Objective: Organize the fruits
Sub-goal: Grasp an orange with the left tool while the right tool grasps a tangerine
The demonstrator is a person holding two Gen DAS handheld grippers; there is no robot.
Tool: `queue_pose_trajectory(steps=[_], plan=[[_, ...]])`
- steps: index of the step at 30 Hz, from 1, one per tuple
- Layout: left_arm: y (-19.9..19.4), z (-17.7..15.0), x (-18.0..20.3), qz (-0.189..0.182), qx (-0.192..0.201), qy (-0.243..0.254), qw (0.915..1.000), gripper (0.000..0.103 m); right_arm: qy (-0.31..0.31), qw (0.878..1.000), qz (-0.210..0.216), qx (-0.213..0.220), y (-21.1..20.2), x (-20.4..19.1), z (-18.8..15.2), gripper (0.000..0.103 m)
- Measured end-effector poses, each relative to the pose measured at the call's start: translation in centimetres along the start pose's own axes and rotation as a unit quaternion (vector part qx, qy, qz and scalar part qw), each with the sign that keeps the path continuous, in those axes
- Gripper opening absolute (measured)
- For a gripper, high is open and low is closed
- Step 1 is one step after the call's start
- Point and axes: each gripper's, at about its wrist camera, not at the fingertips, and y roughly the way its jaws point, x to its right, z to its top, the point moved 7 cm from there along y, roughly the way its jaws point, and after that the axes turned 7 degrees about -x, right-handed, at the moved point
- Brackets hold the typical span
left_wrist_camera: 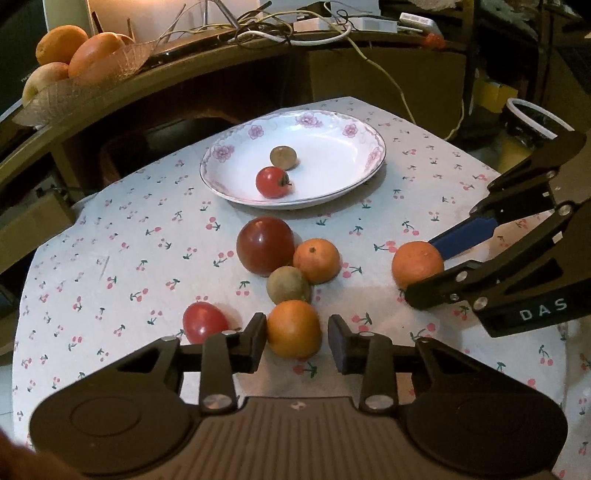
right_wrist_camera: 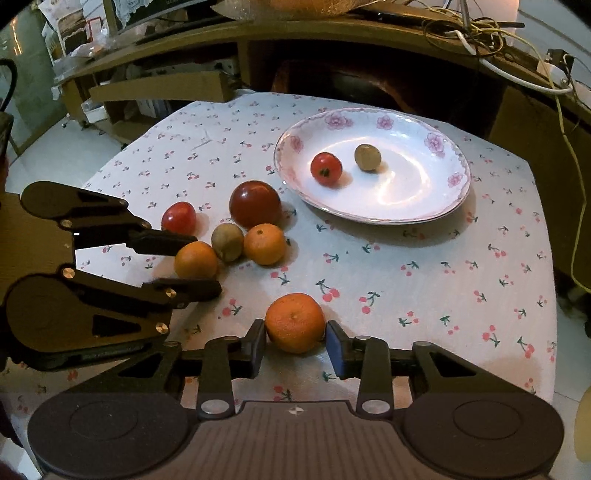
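A white floral plate [left_wrist_camera: 332, 125] [right_wrist_camera: 424, 122] holds a small red tomato [left_wrist_camera: 272, 181] [right_wrist_camera: 325, 168] and a brown-green fruit [left_wrist_camera: 283, 157] [right_wrist_camera: 367, 157]. On the cloth lie a large dark red tomato [left_wrist_camera: 265, 245] [right_wrist_camera: 255, 203], a small tomato [left_wrist_camera: 204, 322] [right_wrist_camera: 178, 218], a brown fruit [left_wrist_camera: 289, 284] [right_wrist_camera: 227, 242] and an orange [left_wrist_camera: 316, 260] [right_wrist_camera: 264, 243]. My left gripper [left_wrist_camera: 297, 341] [right_wrist_camera: 192, 264] is open around an orange [left_wrist_camera: 294, 328] [right_wrist_camera: 195, 259]. My right gripper [right_wrist_camera: 295, 343] [left_wrist_camera: 430, 266] is shut on another orange [right_wrist_camera: 294, 322] [left_wrist_camera: 417, 264], which rests on the cloth.
The round table has a cherry-print cloth [left_wrist_camera: 129, 258] [right_wrist_camera: 443, 280]. A shelf behind carries a mesh basket of oranges [left_wrist_camera: 81, 51] and tangled cables [left_wrist_camera: 295, 26] [right_wrist_camera: 480, 33]. Cardboard boxes [right_wrist_camera: 159, 92] stand beyond the table's far left edge.
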Motion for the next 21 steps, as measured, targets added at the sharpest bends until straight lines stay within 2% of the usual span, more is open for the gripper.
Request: queue_pose_trajectory(steps=[14,18,21], plan=[[-0.57,0.00,0.57,0.005,0.006,0.016,0.9998,0.039,0.010,1.000,0.001,0.008,-0.32,0.64,-0.04,0.049],[-0.39,-0.18,0.52,0.005,0.000,0.016,0.9999,0.041,0.007,1.000,0.001,0.008,-0.12,0.39,0.17,0.049],[-0.31,-0.34,0.54,0.007,0.000,0.018,0.9998,0.044,0.004,1.000,0.002,0.009,-0.05,0.23,0.41,0.056]])
